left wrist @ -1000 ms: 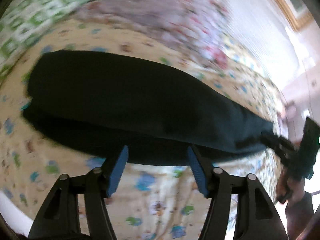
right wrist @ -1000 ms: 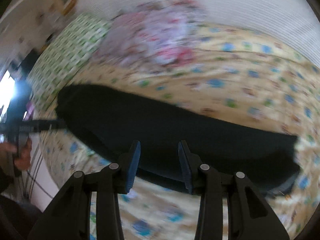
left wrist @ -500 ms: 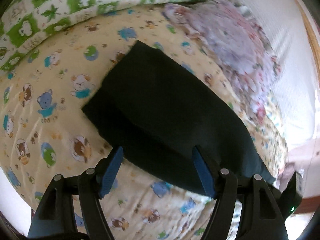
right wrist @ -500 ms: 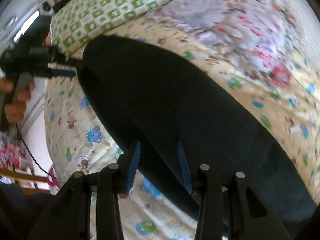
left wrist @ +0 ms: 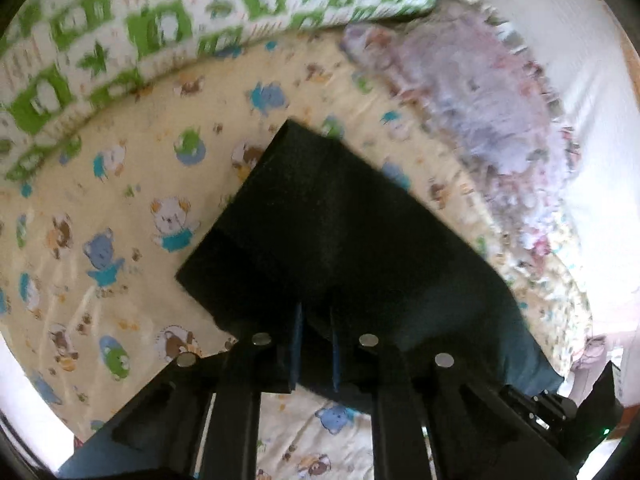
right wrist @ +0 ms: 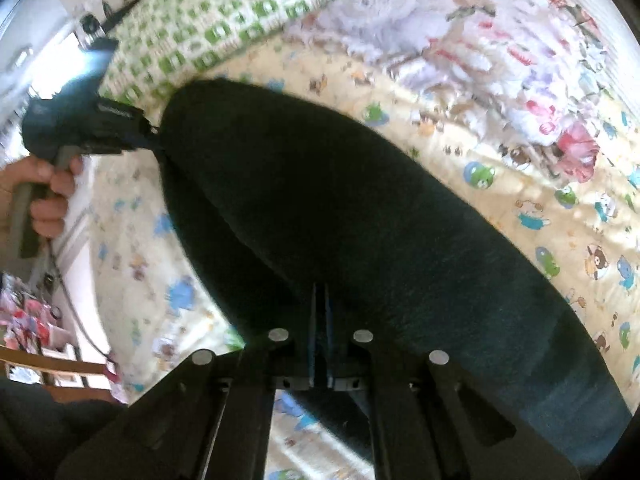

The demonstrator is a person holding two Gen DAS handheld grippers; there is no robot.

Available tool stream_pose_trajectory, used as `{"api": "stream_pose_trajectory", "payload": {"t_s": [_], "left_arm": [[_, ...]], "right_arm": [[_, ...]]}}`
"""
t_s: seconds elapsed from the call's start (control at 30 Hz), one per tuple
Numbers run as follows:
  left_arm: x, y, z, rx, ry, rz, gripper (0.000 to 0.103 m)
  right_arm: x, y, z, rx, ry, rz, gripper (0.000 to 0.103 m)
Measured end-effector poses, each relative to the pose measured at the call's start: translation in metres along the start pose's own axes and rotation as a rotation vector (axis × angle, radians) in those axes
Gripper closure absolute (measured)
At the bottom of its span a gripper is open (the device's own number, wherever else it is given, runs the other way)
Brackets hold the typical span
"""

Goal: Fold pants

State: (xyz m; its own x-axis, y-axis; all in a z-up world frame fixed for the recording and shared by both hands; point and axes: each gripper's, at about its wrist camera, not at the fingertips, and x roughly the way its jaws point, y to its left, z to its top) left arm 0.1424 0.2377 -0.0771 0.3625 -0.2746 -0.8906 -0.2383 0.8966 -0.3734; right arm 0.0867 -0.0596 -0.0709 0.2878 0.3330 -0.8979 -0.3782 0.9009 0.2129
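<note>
Pants (right wrist: 360,216) pinched at their near edge by our left gripper (left wrist: 316,344) and right gripper (right wrist: 320,336); next, we lift and fold.

Cartoon-print bedsheet (left wrist: 120,200), green-checked pillow (left wrist: 160,28)

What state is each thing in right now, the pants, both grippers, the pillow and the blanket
pants: dark, stretched long across the bed, near edge pinched at both ends
left gripper: shut on the pants edge
right gripper: shut on the pants edge
green checked pillow: lying at the far edge of the bed
floral blanket: bunched in a heap, apart from the pants
cartoon bedsheet: spread flat beneath the pants
</note>
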Motion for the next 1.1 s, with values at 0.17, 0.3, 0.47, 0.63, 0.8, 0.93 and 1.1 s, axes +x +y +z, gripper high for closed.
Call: {"api": "stream_pose_trajectory", "payload": {"t_s": [0.17,0.3,0.47,0.63,0.8,0.93,1.1], "left_arm": [[-0.041,-0.002,-0.005,0.036,-0.068,-0.046,0.094],[-0.045,0.003,-0.011,0.047,-0.067,-0.055,0.095],[-0.021,0.019,-0.017,0.043,-0.032,-0.014,0.095],[0.008,0.031,-0.025,0.066,0.017,0.014,0.094],[-0.001,0.03,-0.026,0.084,0.018,0.029,0.081],[-0.019,0.036,-0.025,0.069,-0.013,0.064,0.055],[-0.033,0.05,-0.017,0.002,-0.032,0.032,0.049]], "right_arm": [[-0.032,0.013,-0.003,-0.003,-0.062,0.049,0.099],[-0.043,0.019,-0.008,0.014,-0.07,0.091,0.099],[-0.021,0.023,-0.019,-0.001,-0.007,0.088,0.099],[0.02,0.021,-0.029,-0.004,0.088,0.049,0.098],[0.021,0.016,-0.027,0.056,0.108,0.057,0.093],[-0.001,0.01,-0.015,0.11,0.054,0.101,0.091],[-0.019,-0.001,0.012,0.157,-0.019,0.123,0.091]]}}
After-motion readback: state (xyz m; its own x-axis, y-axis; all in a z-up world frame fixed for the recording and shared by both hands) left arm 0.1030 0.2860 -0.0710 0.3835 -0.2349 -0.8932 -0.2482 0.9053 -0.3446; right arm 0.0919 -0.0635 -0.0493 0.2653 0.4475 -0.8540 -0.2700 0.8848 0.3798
